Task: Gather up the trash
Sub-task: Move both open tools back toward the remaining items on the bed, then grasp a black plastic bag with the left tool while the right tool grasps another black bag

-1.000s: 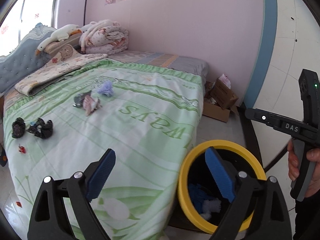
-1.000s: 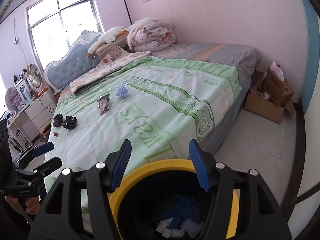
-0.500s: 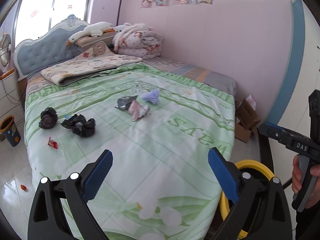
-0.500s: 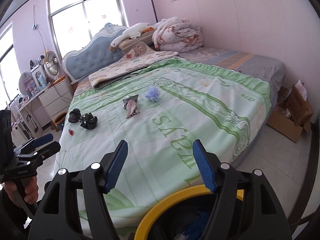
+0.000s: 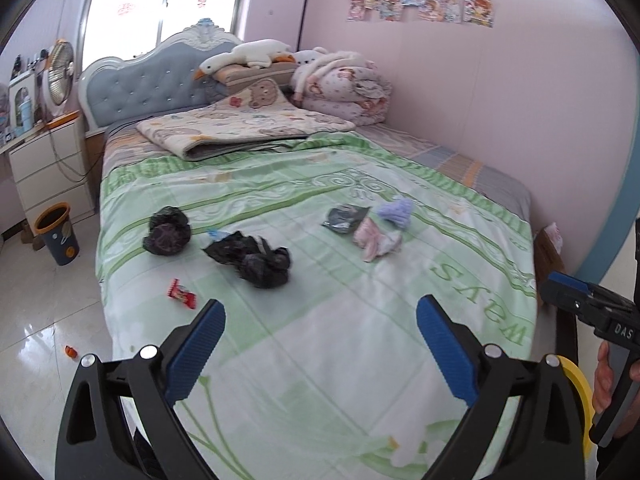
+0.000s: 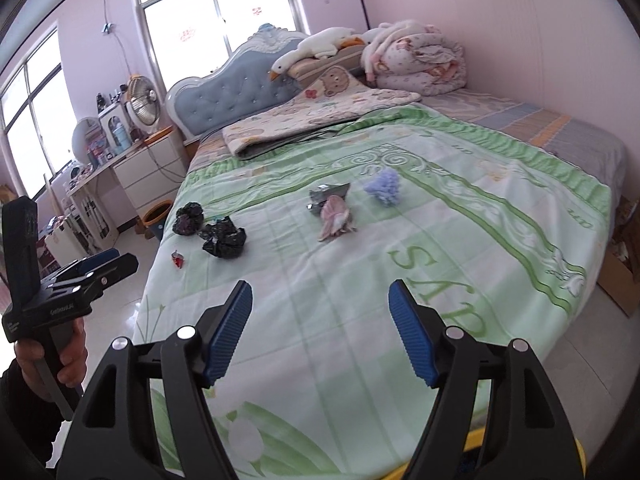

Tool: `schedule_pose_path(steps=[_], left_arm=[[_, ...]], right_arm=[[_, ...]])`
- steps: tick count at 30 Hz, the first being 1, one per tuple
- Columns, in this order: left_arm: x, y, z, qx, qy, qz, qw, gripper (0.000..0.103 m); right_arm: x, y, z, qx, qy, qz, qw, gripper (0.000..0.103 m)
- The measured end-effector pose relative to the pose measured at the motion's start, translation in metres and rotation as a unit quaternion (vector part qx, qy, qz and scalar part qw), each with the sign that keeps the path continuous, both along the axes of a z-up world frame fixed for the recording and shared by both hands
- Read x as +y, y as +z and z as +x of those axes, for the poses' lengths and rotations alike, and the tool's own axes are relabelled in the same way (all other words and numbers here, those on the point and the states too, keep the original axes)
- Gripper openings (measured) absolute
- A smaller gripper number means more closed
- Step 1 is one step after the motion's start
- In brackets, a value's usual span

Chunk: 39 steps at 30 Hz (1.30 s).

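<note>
Now both grippers hang over the foot edge of the green quilt (image 5: pixel 360 360). The left gripper (image 5: pixel 318 350) is spread wide and holds nothing; the right gripper (image 6: pixel 320 330) has just been opening, nothing between its jaws. Crumpled black bags (image 5: pixel 256 260), a red wrapper (image 5: pixel 182 294) and a pink wad (image 5: pixel 374 240) lie mid-quilt toward its left edge.

Each tool has a black plastic frame with triangular cut-outs and silver screws at the pivots. The left tool (image 5: pixel 320 344) and the right tool (image 6: pixel 320 328) both carry two fingers (image 5: pixel 198 350) faced with ribbed blue pads (image 6: pixel 412 336). White lettering marks each tool's side. A pistol-style black handle hangs below each body. A dark sleeve (image 6: pixel 20 412) covers the left wrist.
</note>
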<state>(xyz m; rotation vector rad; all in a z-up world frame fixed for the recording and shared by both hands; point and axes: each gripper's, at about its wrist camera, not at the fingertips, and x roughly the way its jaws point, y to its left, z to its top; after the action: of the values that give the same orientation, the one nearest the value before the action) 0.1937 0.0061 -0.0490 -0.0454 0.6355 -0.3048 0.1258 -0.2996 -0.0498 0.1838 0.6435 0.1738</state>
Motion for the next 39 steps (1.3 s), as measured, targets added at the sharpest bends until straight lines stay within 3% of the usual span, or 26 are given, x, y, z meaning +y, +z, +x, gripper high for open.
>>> schedule_pose_path(steps=[15,29,39], left_arm=[[0.094,-0.029,0.076,0.040,0.108,-0.011,0.9932,0.093],[0.139,-0.047,0.155,0.061,0.154,0.041,0.9853,0.093],[0.157,-0.067,0.204,0.079,0.170,0.042,0.9814,0.093]], right_arm=[[0.080,-0.027,0.083,0.022,0.081,-0.004,0.996,0.069],[0.157,-0.060,0.173,0.047,0.132,-0.035,0.990,0.069],[0.194,-0.082,0.228,0.058,0.140,-0.064,0.986,0.069]])
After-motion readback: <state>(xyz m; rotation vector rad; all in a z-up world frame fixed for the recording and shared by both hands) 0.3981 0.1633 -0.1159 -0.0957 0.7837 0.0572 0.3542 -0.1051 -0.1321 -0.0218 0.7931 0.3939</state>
